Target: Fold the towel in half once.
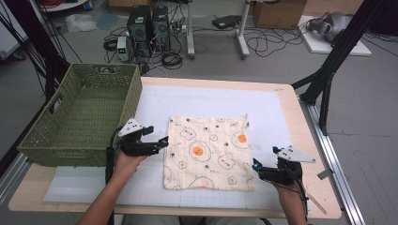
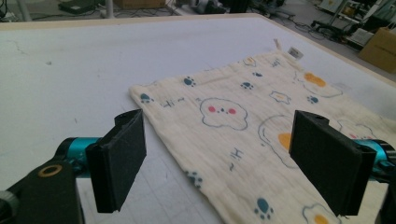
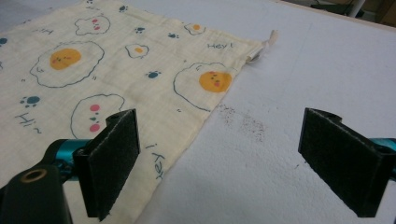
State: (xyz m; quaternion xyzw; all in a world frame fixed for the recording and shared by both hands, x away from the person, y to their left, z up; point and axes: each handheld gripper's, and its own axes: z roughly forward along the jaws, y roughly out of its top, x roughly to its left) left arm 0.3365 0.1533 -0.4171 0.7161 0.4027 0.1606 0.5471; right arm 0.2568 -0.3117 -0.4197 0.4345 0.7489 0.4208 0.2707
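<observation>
The basket (image 1: 80, 117) sat at the bench's (image 1: 300, 122) left edge, nothing visible inside, though its near wall hid part of the floor. The cloth (image 1: 209, 152) lay flat mid-bench. Your left tongs (image 1: 157, 140) and right tongs (image 1: 256, 165) were both wide open, flanking its edges, gripping nothing.

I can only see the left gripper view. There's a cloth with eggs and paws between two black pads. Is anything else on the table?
Observer: Yes, a green woven basket stands at the table's left rear, beside the cloth.
Operator: Where's the other tool?
Observer: The right tool is at the cloth's right edge, near its front corner, jaws open.
Operator: Is anything in the basket?
Observer: Nothing shows inside it in the high view.
</observation>
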